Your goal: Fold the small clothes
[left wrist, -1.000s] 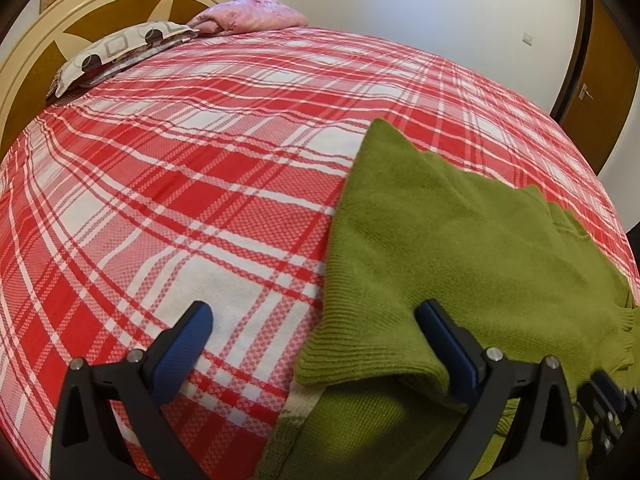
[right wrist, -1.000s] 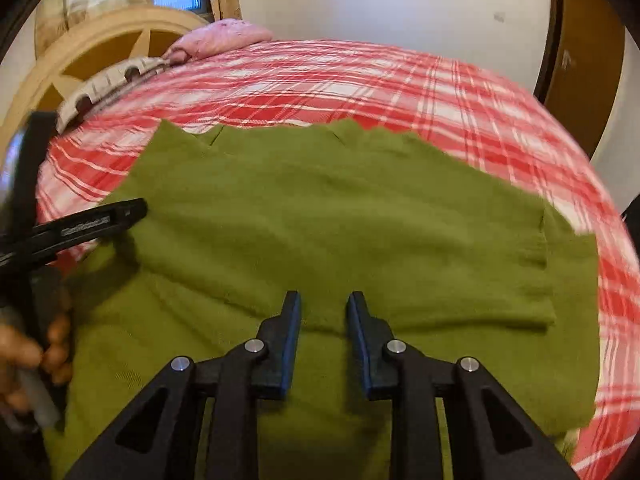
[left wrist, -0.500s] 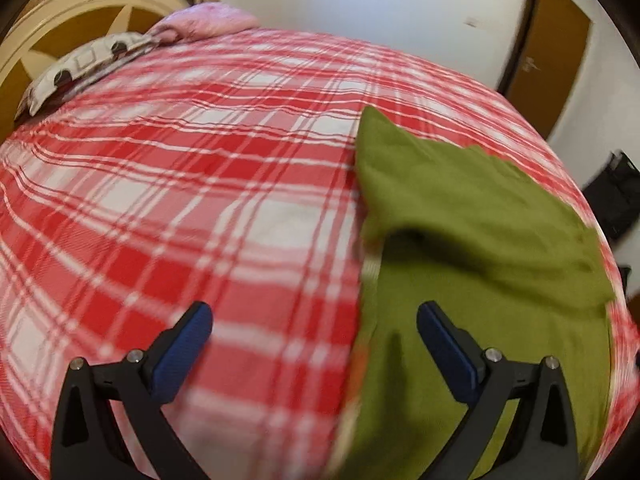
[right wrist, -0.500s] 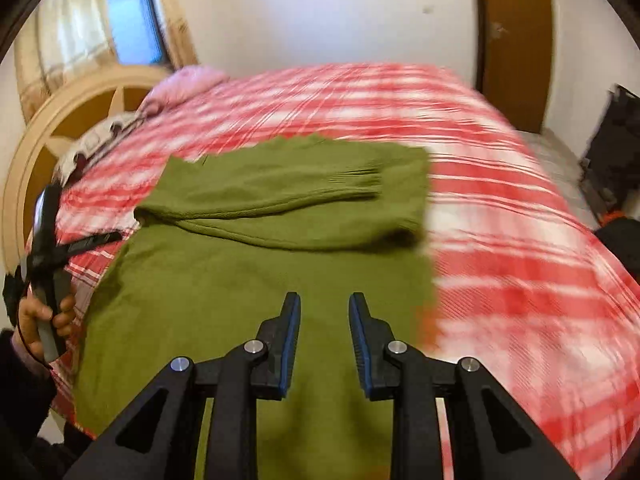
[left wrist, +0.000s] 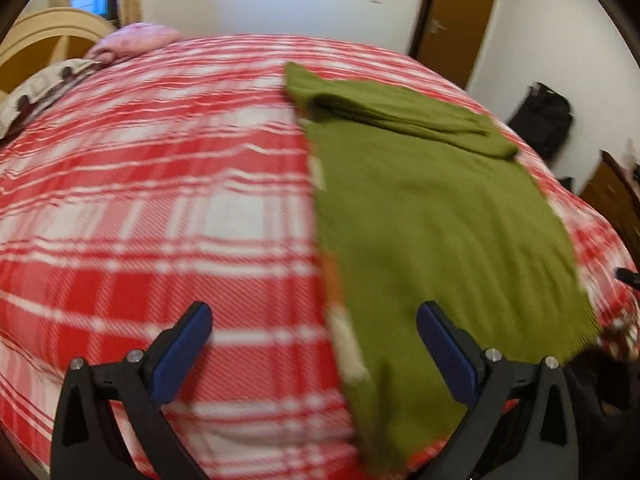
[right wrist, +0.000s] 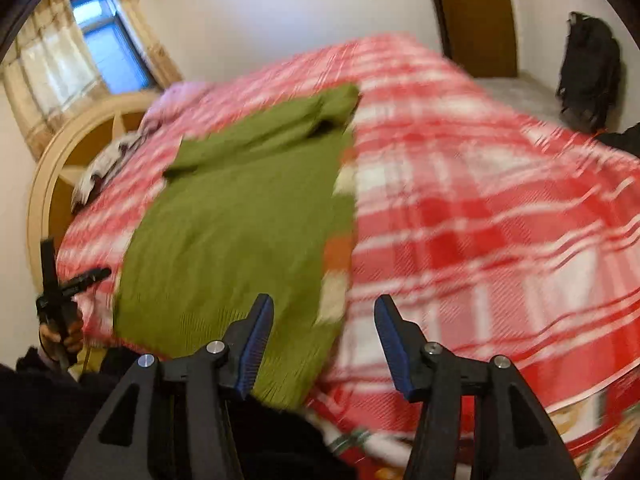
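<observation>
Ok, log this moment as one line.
left gripper: open, empty | right gripper: open, empty | green knitted sweater: sleeves folded across top, flat on red-and-white plaid bedspread

Both views are smeared by motion blur, so the plaid lines of the bedspread (left wrist: 160, 200) run together and the knit of the green sweater (left wrist: 432, 216) cannot be made out. The sweater's near hem is lost in blur at the bed's edge in the left wrist view. In the right wrist view the left tongs (right wrist: 76, 280) are seen small at the left rim, and their spread cannot be judged there. The pillows (right wrist: 108, 164) by the headboard are reduced to indistinct patches.
</observation>
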`<state>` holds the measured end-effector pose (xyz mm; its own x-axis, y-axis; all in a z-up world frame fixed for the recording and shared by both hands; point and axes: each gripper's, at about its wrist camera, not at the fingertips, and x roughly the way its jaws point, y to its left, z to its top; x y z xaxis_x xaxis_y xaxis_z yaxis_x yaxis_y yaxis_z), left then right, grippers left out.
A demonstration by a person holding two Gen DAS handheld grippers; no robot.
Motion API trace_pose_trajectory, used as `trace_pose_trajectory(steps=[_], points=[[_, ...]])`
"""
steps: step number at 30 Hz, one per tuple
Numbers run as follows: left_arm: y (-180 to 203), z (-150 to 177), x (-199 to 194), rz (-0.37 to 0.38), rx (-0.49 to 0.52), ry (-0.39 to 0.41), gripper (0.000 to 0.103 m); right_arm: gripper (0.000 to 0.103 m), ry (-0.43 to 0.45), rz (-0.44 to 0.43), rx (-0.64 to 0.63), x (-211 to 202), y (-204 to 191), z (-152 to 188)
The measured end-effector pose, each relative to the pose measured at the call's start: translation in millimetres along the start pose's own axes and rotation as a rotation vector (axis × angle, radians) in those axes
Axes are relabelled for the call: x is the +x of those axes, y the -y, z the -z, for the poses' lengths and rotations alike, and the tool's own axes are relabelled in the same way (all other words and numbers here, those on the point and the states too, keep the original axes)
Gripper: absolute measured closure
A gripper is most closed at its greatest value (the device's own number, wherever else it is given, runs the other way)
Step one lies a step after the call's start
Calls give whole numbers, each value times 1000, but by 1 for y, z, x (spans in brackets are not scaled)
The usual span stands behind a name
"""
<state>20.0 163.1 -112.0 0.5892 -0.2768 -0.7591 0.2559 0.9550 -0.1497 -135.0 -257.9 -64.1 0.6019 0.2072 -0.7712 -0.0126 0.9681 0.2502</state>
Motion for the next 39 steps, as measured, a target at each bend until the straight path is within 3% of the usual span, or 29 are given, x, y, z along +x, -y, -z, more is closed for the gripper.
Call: trace_pose_trajectory(steps=[7, 12, 16, 20, 23, 24, 29, 31, 33, 34, 35, 36, 37, 39], points=[[13, 33, 0, 92, -19, -43, 0, 49, -105, -18, -14, 33, -15, 18], [21, 33, -1, 132, 13, -45, 1, 49, -130, 45, 16, 40, -9, 24], [20, 35, -6, 204, -3, -32, 3, 49, -144, 13, 84, 44, 2, 28], [19, 38, 4, 217, -31, -78, 12, 49, -197, -8, 57, 57, -5, 34], [26, 42, 1, 211, 13, -71, 19, 50, -201, -16, 17, 60, -15, 35], [28, 43, 2, 207, 24, -78, 23, 56, -209, -24, 15, 62, -16, 36], [23, 51, 6, 229, 3, -120, 24, 60, -229, -68, 43, 70, -14, 39], [21, 55, 12, 245, -31, -142, 33, 60, -234, -95, 67, 74, -13, 40], [19, 58, 20, 256, -52, -181, 50, 62, -236, -115, 84, 76, -11, 41], [18, 59, 22, 259, -62, -188, 53, 67, -235, -122, 87, 77, -11, 42], [16, 59, 23, 265, -78, -190, 59, 83, -238, -130, 90, 78, -11, 42], [12, 60, 23, 275, -100, -190, 64, 89, -239, -142, 95, 77, -11, 42], [9, 59, 22, 282, -115, -192, 69, 91, -229, -149, 95, 76, -12, 41], [3, 59, 20, 316, -145, -197, 90, 97, -220, -164, 89, 73, -15, 38]])
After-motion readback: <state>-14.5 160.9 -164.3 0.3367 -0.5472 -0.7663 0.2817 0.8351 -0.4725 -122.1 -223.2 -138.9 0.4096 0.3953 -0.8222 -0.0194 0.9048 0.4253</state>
